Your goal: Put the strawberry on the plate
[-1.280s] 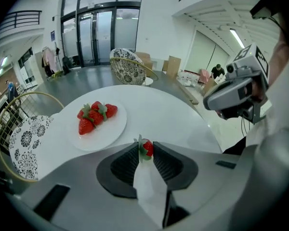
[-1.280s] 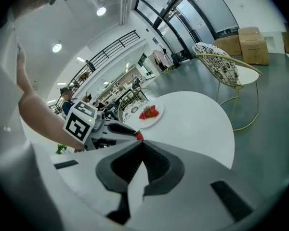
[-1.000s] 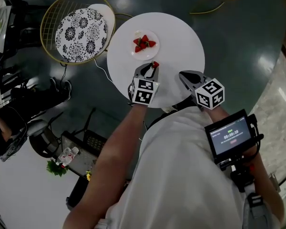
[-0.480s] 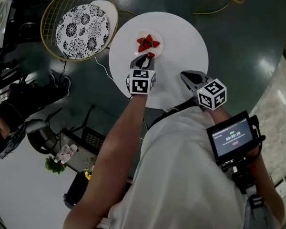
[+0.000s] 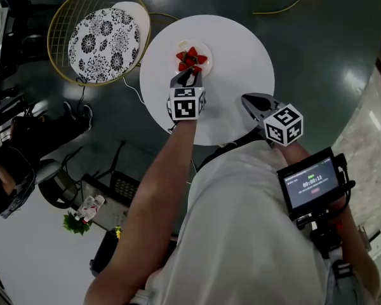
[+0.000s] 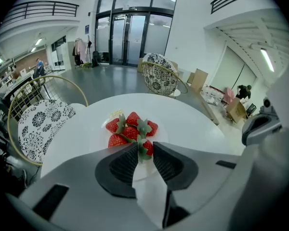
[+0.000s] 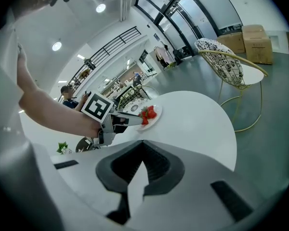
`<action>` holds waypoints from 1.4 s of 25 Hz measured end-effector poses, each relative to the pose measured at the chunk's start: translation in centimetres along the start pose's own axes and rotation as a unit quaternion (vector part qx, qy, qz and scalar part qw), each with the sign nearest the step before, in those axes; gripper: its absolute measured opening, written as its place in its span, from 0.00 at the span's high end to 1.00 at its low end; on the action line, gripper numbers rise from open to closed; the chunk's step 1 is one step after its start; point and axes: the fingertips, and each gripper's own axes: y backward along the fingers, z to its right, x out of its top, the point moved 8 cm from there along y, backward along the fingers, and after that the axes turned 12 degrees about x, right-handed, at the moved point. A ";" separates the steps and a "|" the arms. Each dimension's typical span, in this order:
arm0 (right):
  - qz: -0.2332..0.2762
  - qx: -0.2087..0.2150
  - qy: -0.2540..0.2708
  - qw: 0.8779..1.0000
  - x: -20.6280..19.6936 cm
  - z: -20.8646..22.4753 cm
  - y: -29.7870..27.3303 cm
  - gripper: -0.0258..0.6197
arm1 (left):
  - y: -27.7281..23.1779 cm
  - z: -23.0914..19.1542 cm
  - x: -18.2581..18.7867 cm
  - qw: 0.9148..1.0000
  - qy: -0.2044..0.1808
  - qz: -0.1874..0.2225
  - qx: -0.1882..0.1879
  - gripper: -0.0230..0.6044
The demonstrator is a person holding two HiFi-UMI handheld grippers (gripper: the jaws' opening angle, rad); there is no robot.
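Observation:
A small white plate (image 5: 206, 51) near the far side of the round white table (image 5: 238, 56) holds a pile of strawberries (image 5: 189, 57). My left gripper (image 5: 190, 74) reaches over the plate's near edge, shut on one more strawberry (image 6: 147, 147) with a green leafy cap. That berry hangs just in front of the pile (image 6: 130, 129) on the plate (image 6: 162, 131). My right gripper (image 5: 249, 101) rests back over the table's near right part, jaws shut with nothing between them (image 7: 142, 143). The right gripper view shows the left gripper (image 7: 140, 121) at the plate (image 7: 157, 119).
A gold wire chair with a black-and-white patterned cushion (image 5: 101, 40) stands left of the table. Another such chair (image 7: 226, 64) shows beyond the table. A small screen (image 5: 311, 183) rides at my right side. Bags and clutter (image 5: 25, 126) lie on the dark floor at left.
My left gripper has carried the strawberry forward from the table's middle to the near edge of the plate. The right gripper has stayed in place.

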 end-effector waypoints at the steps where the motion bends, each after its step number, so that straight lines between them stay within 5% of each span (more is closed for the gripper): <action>1: 0.000 0.000 0.000 1.000 0.1 0.0 0.0 0.95 | 0.0 0.0 0.0 1.000 -0.001 -0.001 0.000 0.83; 22: 0.003 0.017 0.024 1.000 1.1 0.1 -0.7 0.95 | 2.8 -0.3 0.2 0.999 0.012 0.050 0.006 0.78; 35: 0.002 0.029 0.058 0.998 2.8 0.6 -1.0 0.95 | 6.6 -0.4 -2.9 0.997 0.040 0.071 0.011 0.84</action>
